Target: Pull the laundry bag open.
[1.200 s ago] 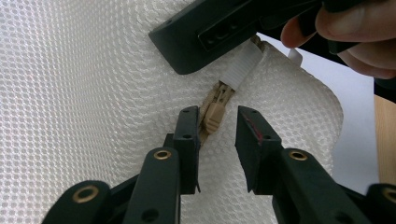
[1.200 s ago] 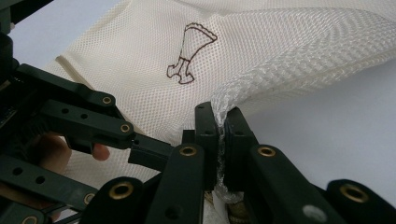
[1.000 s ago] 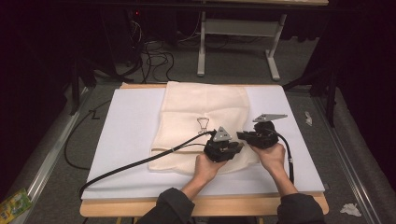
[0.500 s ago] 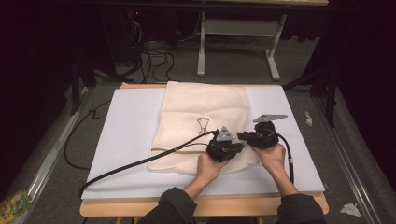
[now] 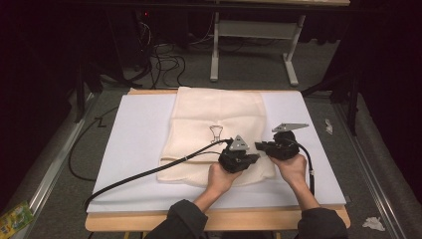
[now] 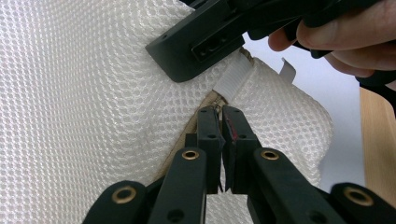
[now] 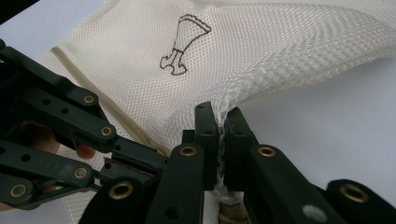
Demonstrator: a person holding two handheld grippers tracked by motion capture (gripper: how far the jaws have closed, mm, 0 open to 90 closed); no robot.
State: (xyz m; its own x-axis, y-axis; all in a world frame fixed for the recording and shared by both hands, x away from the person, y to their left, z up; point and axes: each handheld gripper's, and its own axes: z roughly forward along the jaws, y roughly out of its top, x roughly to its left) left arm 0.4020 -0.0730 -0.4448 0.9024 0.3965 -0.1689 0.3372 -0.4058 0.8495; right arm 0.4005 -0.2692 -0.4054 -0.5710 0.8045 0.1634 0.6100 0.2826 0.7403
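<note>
A cream mesh bag (image 5: pixel 214 129) with a small brown logo (image 7: pixel 184 42) lies flat on the white board (image 5: pixel 139 144). Both grippers meet at its near right corner. My left gripper (image 6: pixel 219 114) is shut at the end of the bag's zipper (image 6: pixel 210 100), seemingly on the pull, just below a white tab (image 6: pixel 232 78). My right gripper (image 7: pixel 219 115) is shut on a pinch of the bag's mesh edge, lifting it slightly off the board. In the high view the left gripper (image 5: pixel 255 158) points right and the right gripper (image 5: pixel 259 146) points left, tips almost touching.
The board rests on a wooden table (image 5: pixel 149 221) whose front edge runs just below the hands. A black cable (image 5: pixel 149 173) trails left from the left gripper across the bag and board. A table frame (image 5: pixel 249 45) and floor cables (image 5: pixel 164 55) lie beyond.
</note>
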